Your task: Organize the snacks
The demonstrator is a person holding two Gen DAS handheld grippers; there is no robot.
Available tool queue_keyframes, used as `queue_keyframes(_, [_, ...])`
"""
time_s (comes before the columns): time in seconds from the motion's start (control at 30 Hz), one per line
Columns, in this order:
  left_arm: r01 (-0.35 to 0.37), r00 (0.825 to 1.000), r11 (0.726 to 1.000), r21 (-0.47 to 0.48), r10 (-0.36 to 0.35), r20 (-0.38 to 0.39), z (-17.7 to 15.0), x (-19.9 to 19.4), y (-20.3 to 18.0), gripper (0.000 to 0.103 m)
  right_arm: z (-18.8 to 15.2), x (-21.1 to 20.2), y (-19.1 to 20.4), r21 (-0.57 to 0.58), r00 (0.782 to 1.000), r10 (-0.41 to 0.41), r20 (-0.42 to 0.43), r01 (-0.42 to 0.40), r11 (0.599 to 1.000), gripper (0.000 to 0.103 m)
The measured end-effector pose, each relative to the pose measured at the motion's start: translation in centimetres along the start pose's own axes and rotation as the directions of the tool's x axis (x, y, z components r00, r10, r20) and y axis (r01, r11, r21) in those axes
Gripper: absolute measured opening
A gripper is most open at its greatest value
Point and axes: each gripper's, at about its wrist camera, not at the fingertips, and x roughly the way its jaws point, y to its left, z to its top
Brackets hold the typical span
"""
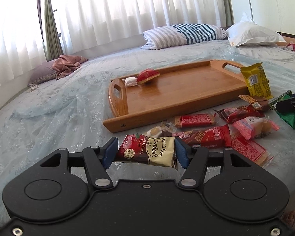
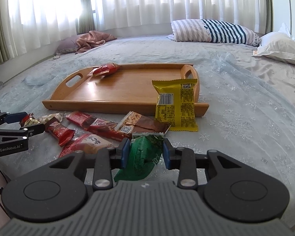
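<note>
Green packet [image 2: 142, 155] (crumpled) clamped in right gripper [image 2: 144, 153].

Both hand-held black two-finger grippers, left gripper [image 1: 145, 151] and right gripper [image 2: 144, 152], carry blue pads, silver screws; the left's side reads "GenRobot.AI".

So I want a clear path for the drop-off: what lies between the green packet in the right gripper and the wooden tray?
In the right wrist view, a brown peanut packet lies between the green packet and the wooden tray.
</note>
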Motion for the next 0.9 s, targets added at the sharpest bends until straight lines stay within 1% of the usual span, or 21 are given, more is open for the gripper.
queue_keyframes(0.13, [0.019,1.0,1.0,-0.015,-0.019,0.008,0.9,0.1,0.0,0.059,0.7,-0.2,-0.5,0.058,0.999,0.047,0.022,-0.048,0.997,0.038])
queue_keyframes(0.3, [0.045,0.998,0.999,-0.011,-0.045,0.032,2.1,0.3,-0.6,0.059,1.8,-0.2,-0.2,0.044,0.998,0.015,0.057,-0.018,0.999,0.038])
queue_keyframes(0.47, [0.075,0.996,0.997,-0.004,-0.074,0.057,3.4,0.7,-1.6,0.059,3.3,0.0,0.2,0.037,0.995,0.04,0.094,-0.044,0.998,0.038])
queue_keyframes(0.63, [0.101,0.991,0.995,0.016,-0.102,0.09,4.8,1.3,-2.3,0.059,4.8,0.4,0.4,0.012,0.991,0.027,0.133,-0.029,1.0,0.038])
queue_keyframes(0.7, [0.117,0.988,0.993,0.009,-0.118,0.097,5.5,1.7,-2.5,0.059,5.3,0.8,0.2,0.013,0.99,0.02,0.141,-0.022,1.0,0.038])
queue_keyframes(0.83, [0.159,0.983,0.987,-0.024,-0.156,0.095,6.7,2.9,-2.3,0.059,6.4,1.8,-0.7,0.039,0.989,0.037,0.145,-0.043,0.998,0.039])
queue_keyframes(0.9, [0.166,0.982,0.986,-0.023,-0.163,0.097,7.3,3.6,-2.3,0.059,7.1,2.3,-1.0,0.038,0.988,0.038,0.15,-0.044,0.998,0.039])
